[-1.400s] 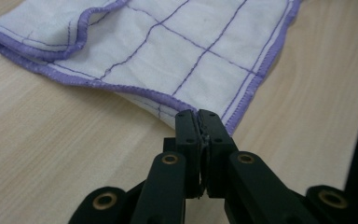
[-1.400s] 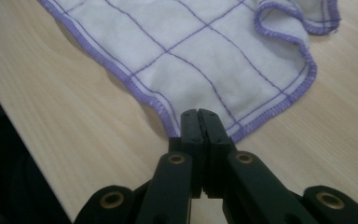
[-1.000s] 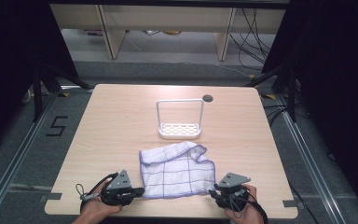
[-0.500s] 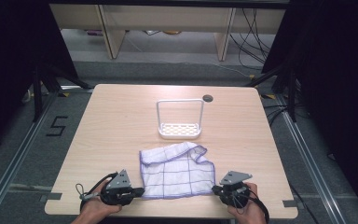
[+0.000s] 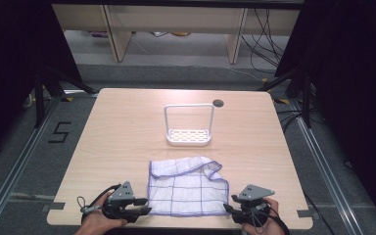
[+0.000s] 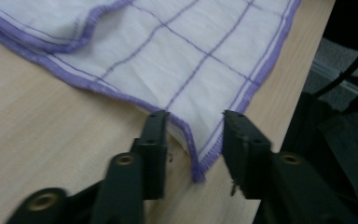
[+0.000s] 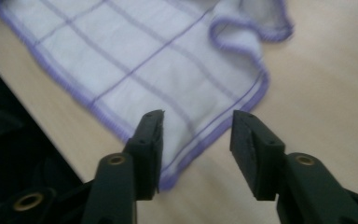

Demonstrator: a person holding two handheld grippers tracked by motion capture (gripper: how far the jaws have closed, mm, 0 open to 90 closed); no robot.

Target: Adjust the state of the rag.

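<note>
1. Both grippers have just been opening: my left gripper (image 6: 193,128) and right gripper (image 7: 196,128) each straddle a near corner of the cloth (image 5: 188,188), pads off it.
2. The cloth lies at the bench (image 5: 117,142) near edge; a careless drag could pull it over.
3. Its far-right corner is rumpled and might snag.
4. The white rack (image 5: 188,125) stands beyond, with bare room between.

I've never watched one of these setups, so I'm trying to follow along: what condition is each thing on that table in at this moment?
Cloth: lying flat on the table, far edge folded over and rumpled.
Left gripper: jaws just opened, a near cloth corner between them, not pinched.
Right gripper: jaws just opened, the other near corner between them, not pinched.
White rack: upright, empty, apart from the cloth.
Table: bare wood around them.
</note>
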